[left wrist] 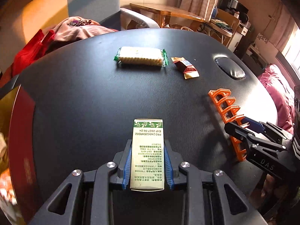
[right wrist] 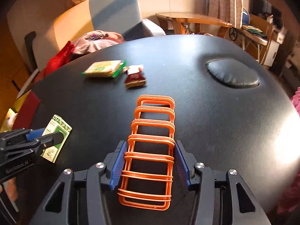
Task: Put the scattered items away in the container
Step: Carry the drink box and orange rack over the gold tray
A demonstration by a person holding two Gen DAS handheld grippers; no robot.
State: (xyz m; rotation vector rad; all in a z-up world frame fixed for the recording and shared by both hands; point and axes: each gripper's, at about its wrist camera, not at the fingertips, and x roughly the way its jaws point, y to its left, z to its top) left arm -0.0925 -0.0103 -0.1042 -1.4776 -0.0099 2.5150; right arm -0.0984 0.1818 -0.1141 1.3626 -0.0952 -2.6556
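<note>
My left gripper [left wrist: 148,161] is shut on a white and green carton [left wrist: 148,153] and holds it over the black table [left wrist: 84,97]. My right gripper [right wrist: 150,159] is shut on an orange plastic rack [right wrist: 151,144]; the rack also shows in the left wrist view [left wrist: 227,116]. A green-wrapped biscuit pack [left wrist: 139,56] and a red and gold snack wrapper [left wrist: 184,66] lie on the far part of the table. They also show in the right wrist view, the pack [right wrist: 104,69] left of the wrapper [right wrist: 135,76]. A red box [left wrist: 20,136] sits at the table's left edge.
A black oval cushion [left wrist: 229,67] is set in the table at the far right. Pink and red clothes [left wrist: 61,31] lie beyond the left edge. A wooden table [left wrist: 168,13] and shelves stand behind. Pink bedding [left wrist: 277,86] is on the right.
</note>
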